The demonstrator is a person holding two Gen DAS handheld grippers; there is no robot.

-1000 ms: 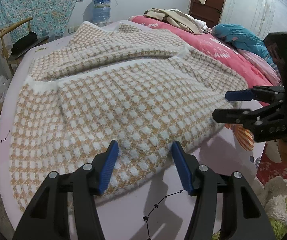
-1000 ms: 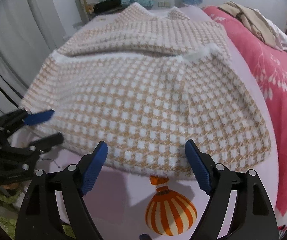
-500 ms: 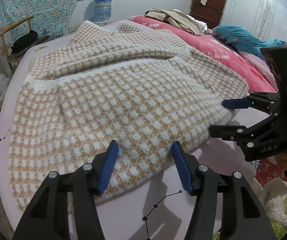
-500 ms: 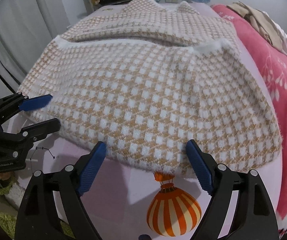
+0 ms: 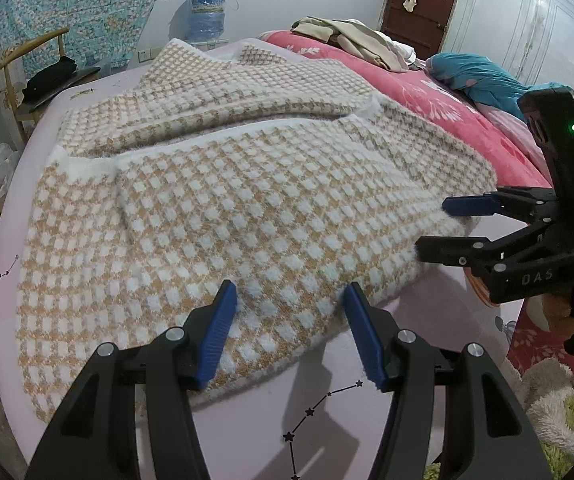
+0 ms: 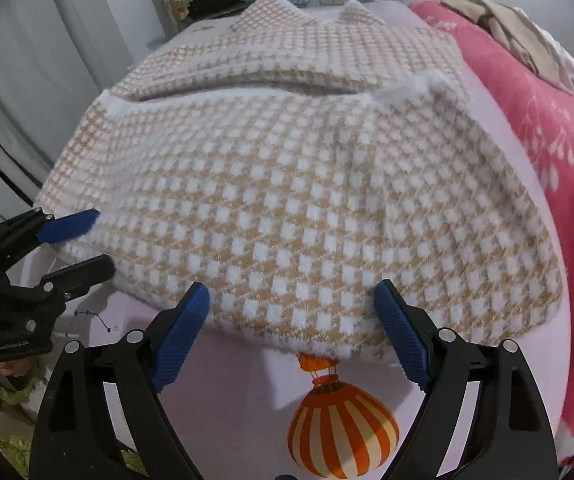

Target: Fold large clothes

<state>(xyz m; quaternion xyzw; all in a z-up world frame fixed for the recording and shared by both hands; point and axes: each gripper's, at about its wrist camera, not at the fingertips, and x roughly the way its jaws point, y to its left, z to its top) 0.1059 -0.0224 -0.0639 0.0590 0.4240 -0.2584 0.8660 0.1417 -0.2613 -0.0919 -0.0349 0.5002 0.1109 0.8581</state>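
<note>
A large fuzzy tan-and-white checked sweater (image 5: 247,200) lies spread on a pale pink bed sheet (image 5: 327,400), its sleeves folded across the body. It also fills the right wrist view (image 6: 307,200). My left gripper (image 5: 291,296) is open, its blue-padded fingers over the sweater's near hem. My right gripper (image 6: 291,296) is open over the hem too, above an orange striped balloon print (image 6: 343,428). The right gripper also shows in the left wrist view (image 5: 435,226), open at the hem's right corner. The left gripper shows in the right wrist view (image 6: 101,242), open at the left corner.
A red floral blanket (image 5: 427,92) with a pile of beige clothes (image 5: 351,36) and a teal pillow (image 5: 479,76) lies to the right. A wooden chair (image 5: 35,76) and a water jug (image 5: 207,12) stand at the back. A shaggy rug (image 5: 547,420) lies below the bed.
Both grippers have moved forward toward the sweater's near hem and stayed open. The sweater has not moved.
</note>
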